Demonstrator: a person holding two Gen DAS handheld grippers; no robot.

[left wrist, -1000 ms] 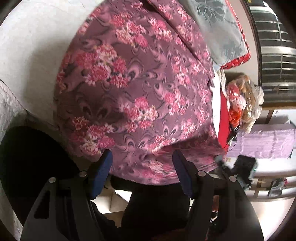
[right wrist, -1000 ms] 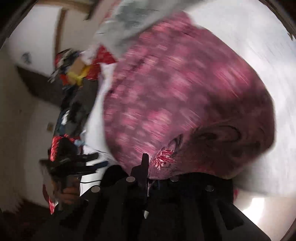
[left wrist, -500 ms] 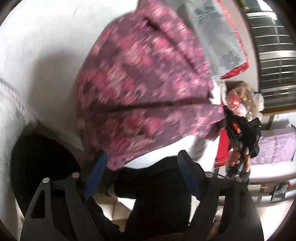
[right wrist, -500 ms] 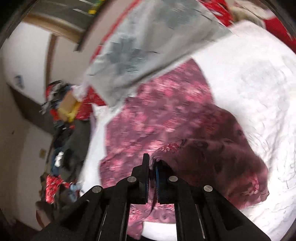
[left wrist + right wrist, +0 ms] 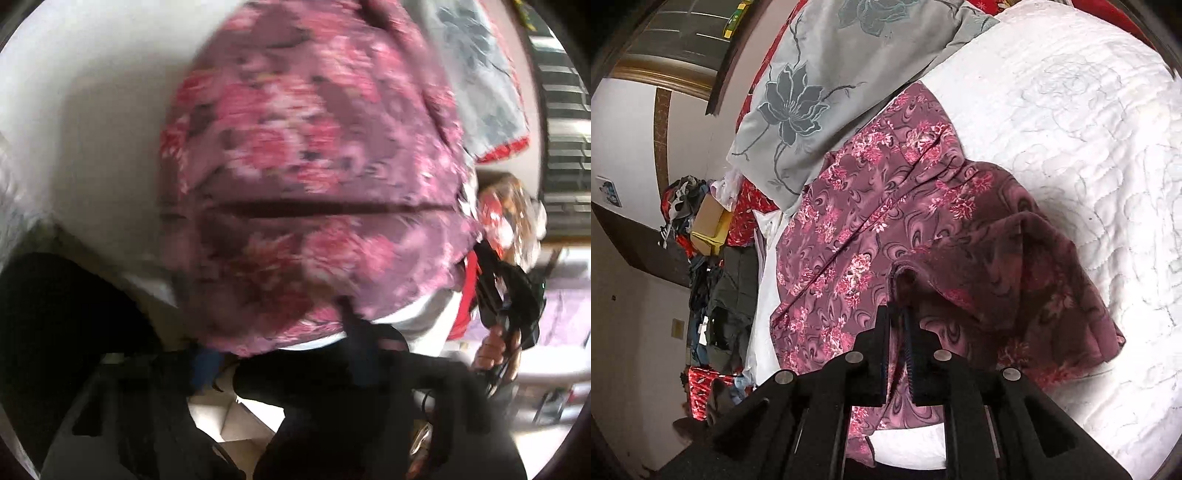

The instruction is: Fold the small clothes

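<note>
A purple floral garment [image 5: 886,206] lies on the white quilted bed [image 5: 1089,129], one side folded over onto itself. My right gripper [image 5: 897,310] is shut on a hem of that folded part, fabric pinched between its fingers. In the blurred left wrist view the same garment [image 5: 314,177] shows a crease across its middle. My left gripper [image 5: 277,336] is low at the near hem, jaws closing but still apart, the hem lying between them. The right gripper [image 5: 498,295] appears there too at the garment's right corner, held by a hand [image 5: 495,347].
A grey flowered pillow [image 5: 812,92] lies at the head of the bed, touching the garment's far end. Beside the bed are piled clothes and a cardboard box [image 5: 709,221]. A person's dark trouser legs [image 5: 55,314] stand at the near bed edge. A barred window [image 5: 565,129] is at right.
The right gripper has carried its hem across, folding the garment, and slowed. The left gripper has dropped toward the near hem and its jaws have narrowed.
</note>
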